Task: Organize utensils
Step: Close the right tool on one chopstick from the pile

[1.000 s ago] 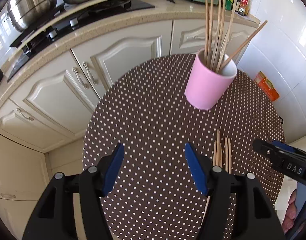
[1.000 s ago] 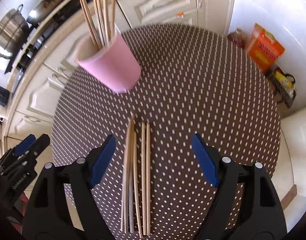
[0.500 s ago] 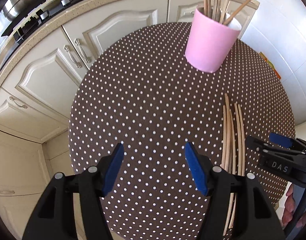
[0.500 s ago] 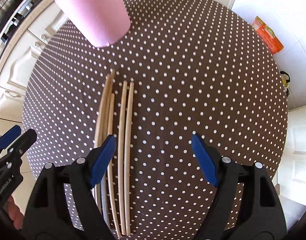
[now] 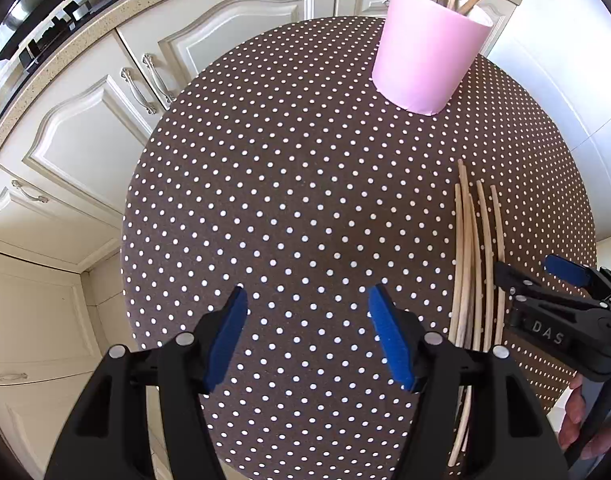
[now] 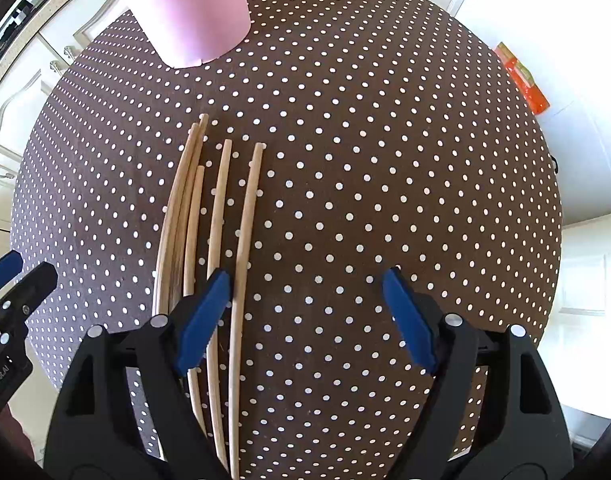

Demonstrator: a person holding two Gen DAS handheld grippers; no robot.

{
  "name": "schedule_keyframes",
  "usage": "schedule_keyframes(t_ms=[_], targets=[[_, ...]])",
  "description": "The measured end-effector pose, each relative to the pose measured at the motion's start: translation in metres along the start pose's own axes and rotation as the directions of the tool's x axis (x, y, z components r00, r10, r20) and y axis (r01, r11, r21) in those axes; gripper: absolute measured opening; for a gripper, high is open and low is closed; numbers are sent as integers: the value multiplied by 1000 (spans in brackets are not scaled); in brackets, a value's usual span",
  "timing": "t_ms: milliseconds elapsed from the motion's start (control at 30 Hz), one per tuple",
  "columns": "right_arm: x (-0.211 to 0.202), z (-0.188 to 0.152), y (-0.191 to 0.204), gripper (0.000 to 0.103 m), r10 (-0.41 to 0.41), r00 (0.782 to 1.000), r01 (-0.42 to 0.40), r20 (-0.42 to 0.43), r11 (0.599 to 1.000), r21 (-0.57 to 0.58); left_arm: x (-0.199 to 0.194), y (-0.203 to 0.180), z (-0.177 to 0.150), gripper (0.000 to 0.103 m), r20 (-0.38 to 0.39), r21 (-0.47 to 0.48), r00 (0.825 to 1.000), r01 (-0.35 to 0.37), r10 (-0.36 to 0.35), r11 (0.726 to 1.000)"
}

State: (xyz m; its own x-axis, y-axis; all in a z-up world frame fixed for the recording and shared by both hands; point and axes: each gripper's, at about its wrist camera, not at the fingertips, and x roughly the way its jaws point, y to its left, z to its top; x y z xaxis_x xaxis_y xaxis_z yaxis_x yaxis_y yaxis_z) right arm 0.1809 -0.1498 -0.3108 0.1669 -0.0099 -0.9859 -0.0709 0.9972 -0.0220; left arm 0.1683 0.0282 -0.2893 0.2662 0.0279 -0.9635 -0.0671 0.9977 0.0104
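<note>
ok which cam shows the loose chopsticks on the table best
The right wrist view: the chopsticks lie centred just ahead of the open right gripper, five tips separable. The left wrist view shows them at its right side, partly behind the finger.

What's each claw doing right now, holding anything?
Left claw: open, empty, over the table.
Right claw: open, empty, above the loose chopsticks.
</note>
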Motion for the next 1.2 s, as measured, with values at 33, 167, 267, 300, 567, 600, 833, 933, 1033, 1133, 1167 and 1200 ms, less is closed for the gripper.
schedule_keyframes(t_ms=[33, 167, 267, 300, 567, 600, 833, 933, 1033, 1133, 1167, 1200], targets=[[1, 0, 1, 78, 1, 1000, -1, -2, 1000, 0, 1, 0, 0, 63, -2, 0, 1000, 4, -4, 1000], [-6, -1, 7, 21, 37, 998, -34, 58, 999, -39, 5, -5, 1, 63, -18, 1, 1000, 14, -14, 1000], [-11, 2, 10, 10, 96, 994, -92, 46, 993, -79, 10, -10, 1, 63, -32, 4, 999, 24, -24, 1000], [-10, 2, 9, 9, 131, 990, -127, 47, 989, -72, 11, -12, 2, 63, -38, 8, 999, 27, -26, 1000], [0, 5, -19, 7, 278, 960, -279, 43, 960, 31, 20, -30, 4, 63, -73, 36, 995, 69, -67, 997], [1, 5, -21, 7, 291, 956, -292, 44, 956, 29, 22, -33, 4, 63, -78, 39, 994, 79, -75, 996], [2, 5, -42, 6, 331, 942, -333, 44, 943, 28, 35, -61, 11, 63, -118, 78, 989, 97, -87, 992], [-1, 5, -57, 6, 345, 938, -346, 43, 938, 23, 40, -72, 14, 63, -127, 95, 988, 96, -83, 991], [-7, 3, -58, 6, 357, 933, -358, 40, 933, 32, 42, -84, 16, 63, -128, 128, 990, 75, -59, 989], [-7, 4, -63, 6, 369, 929, -370, 38, 928, 35, 43, -97, 20, 63, -134, 132, 989, 83, -65, 988], [-8, 5, -62, 6, 371, 928, -373, 38, 927, 36, 43, -99, 21, 63, -136, 131, 988, 86, -68, 988], [-7, 5, -63, 6, 376, 926, -377, 37, 925, 39, 43, -101, 22, 63, -138, 129, 988, 89, -71, 988]])
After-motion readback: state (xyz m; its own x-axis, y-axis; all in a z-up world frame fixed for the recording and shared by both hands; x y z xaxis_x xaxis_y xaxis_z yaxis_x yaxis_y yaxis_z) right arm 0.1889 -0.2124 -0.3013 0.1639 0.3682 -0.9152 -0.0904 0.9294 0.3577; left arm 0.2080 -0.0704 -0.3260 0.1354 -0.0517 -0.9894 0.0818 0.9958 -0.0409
